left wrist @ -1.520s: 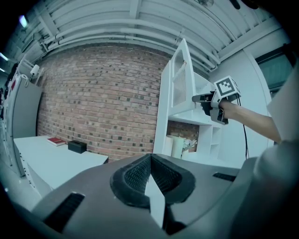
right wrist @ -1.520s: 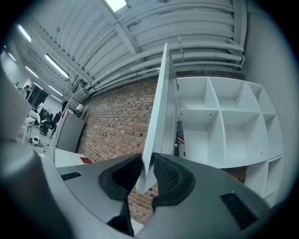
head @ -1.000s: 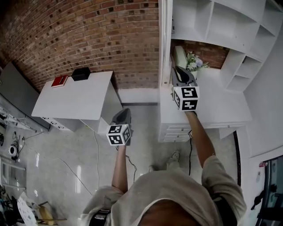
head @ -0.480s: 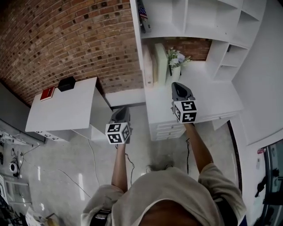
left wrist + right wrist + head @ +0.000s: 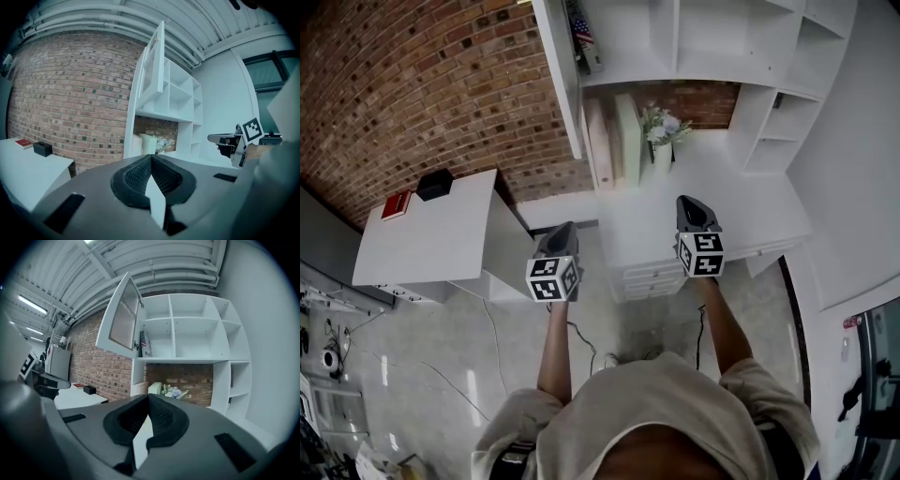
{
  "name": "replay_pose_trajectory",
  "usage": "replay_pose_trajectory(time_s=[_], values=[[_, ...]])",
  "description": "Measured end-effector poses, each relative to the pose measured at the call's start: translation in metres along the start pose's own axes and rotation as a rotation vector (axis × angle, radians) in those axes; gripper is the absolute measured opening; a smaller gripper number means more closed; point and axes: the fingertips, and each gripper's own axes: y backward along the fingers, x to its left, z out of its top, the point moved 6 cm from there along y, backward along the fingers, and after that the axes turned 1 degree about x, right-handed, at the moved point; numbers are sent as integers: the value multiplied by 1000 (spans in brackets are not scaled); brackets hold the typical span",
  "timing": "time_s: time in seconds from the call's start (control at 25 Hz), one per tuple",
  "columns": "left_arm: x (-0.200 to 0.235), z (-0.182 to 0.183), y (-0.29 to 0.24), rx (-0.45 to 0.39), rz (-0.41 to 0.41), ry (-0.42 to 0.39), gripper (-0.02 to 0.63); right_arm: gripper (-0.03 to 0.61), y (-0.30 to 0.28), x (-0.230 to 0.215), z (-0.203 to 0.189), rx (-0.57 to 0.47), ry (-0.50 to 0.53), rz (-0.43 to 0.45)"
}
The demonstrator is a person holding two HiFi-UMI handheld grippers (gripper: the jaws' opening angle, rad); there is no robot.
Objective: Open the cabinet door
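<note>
The white cabinet door (image 5: 123, 317) stands swung open at the upper left of the shelf unit (image 5: 187, 329); in the head view its edge (image 5: 559, 70) juts out from the shelves. My right gripper (image 5: 694, 208) hangs over the white desk (image 5: 750, 220), well short of the door, shut with nothing between its fingers (image 5: 149, 397). My left gripper (image 5: 560, 234) floats over the floor left of the desk, also shut and empty (image 5: 151, 157). From the left gripper view the door (image 5: 157, 58) shows edge-on, and the right gripper (image 5: 229, 140) is at the right.
A vase of flowers (image 5: 661, 127) and white boxes (image 5: 614, 141) sit at the back of the desk. Drawers (image 5: 652, 277) face me below it. A white table (image 5: 431, 239) at the left carries a black box (image 5: 435, 183) and a red book (image 5: 396, 204). A brick wall stands behind.
Both grippers have drawn back from the cabinet. The right one has sunk from beside the shelf unit to low over the desk. The open door now shows higher in the head view.
</note>
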Motion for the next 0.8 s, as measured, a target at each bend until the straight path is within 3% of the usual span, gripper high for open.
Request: replay_pose_trajectory(time_s=[0.8], values=[[-15, -5, -25, -1, 2, 14, 26, 12, 2, -19, -22, 19, 31, 9]])
